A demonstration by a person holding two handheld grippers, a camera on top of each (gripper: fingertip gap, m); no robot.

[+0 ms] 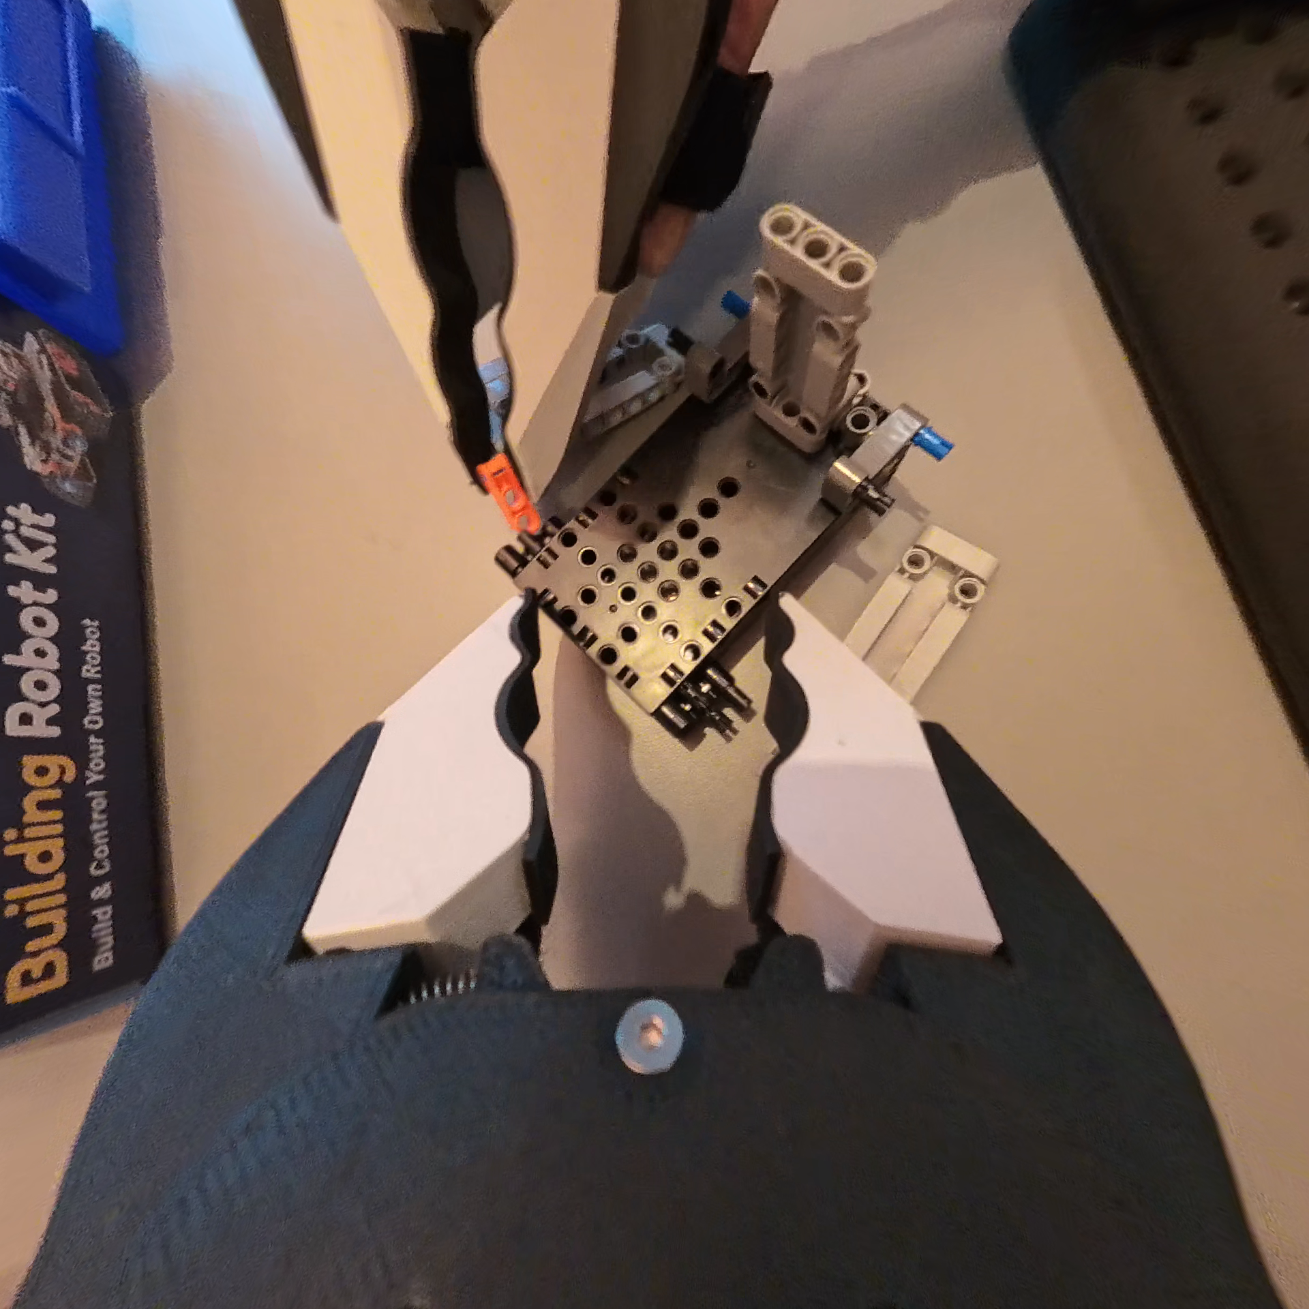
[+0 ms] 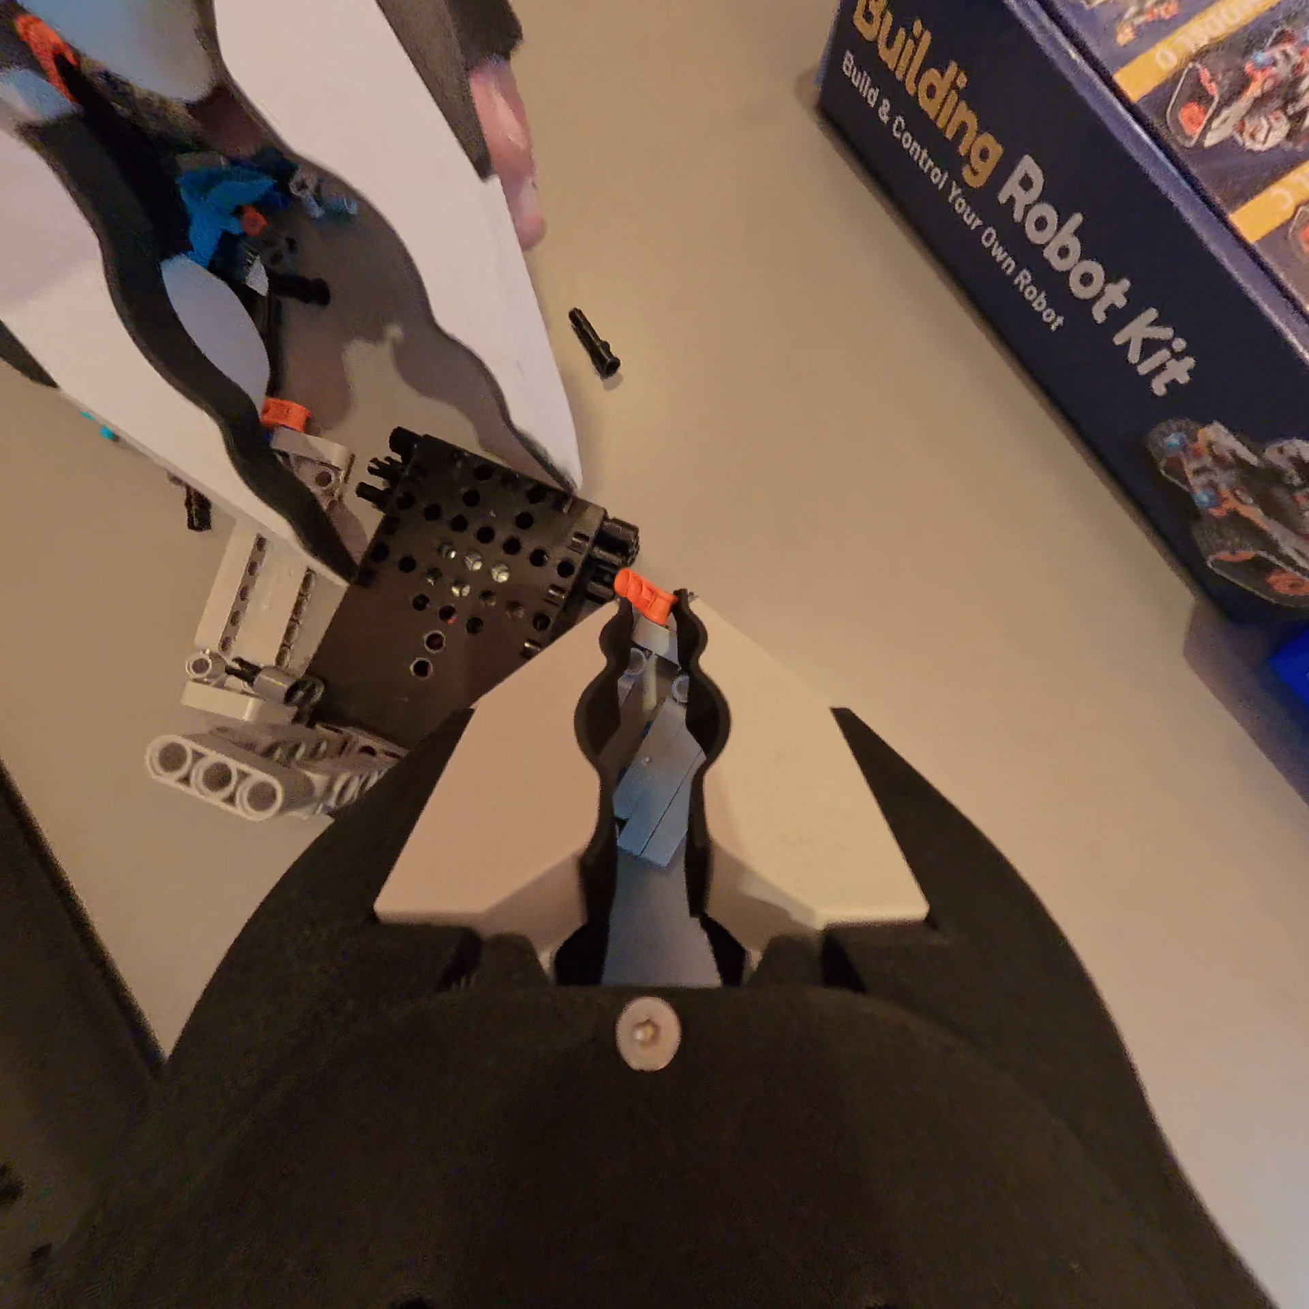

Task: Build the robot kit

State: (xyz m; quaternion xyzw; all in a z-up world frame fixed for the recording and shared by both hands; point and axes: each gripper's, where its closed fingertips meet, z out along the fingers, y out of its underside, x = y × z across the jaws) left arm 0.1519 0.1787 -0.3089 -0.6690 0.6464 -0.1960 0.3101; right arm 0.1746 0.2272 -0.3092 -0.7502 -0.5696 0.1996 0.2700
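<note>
My left gripper (image 1: pixel 652 602) is shut across a black perforated plate (image 1: pixel 659 567) and holds it by two opposite edges. A grey beam tower (image 1: pixel 807 333) stands on the plate's far end. In the right wrist view, the left gripper (image 2: pixel 464 524) reaches in from the upper left and clamps the same plate (image 2: pixel 482 559). My right gripper (image 2: pixel 655 609) is shut on a grey part (image 2: pixel 659 772) with an orange connector (image 2: pixel 641 591) at its tip. The connector touches the black pins (image 2: pixel 616 545) at the plate's corner. The connector also shows in the left wrist view (image 1: pixel 506 496).
A dark blue kit box (image 1: pixel 64 708) (image 2: pixel 1062 283) lies beside the work spot on the beige table, with a blue tray (image 1: pixel 49 177) past it. White beams (image 1: pixel 921 616) lie by the plate. A loose black pin (image 2: pixel 595 343) and a pile of small parts (image 2: pixel 234 205) lie on the table.
</note>
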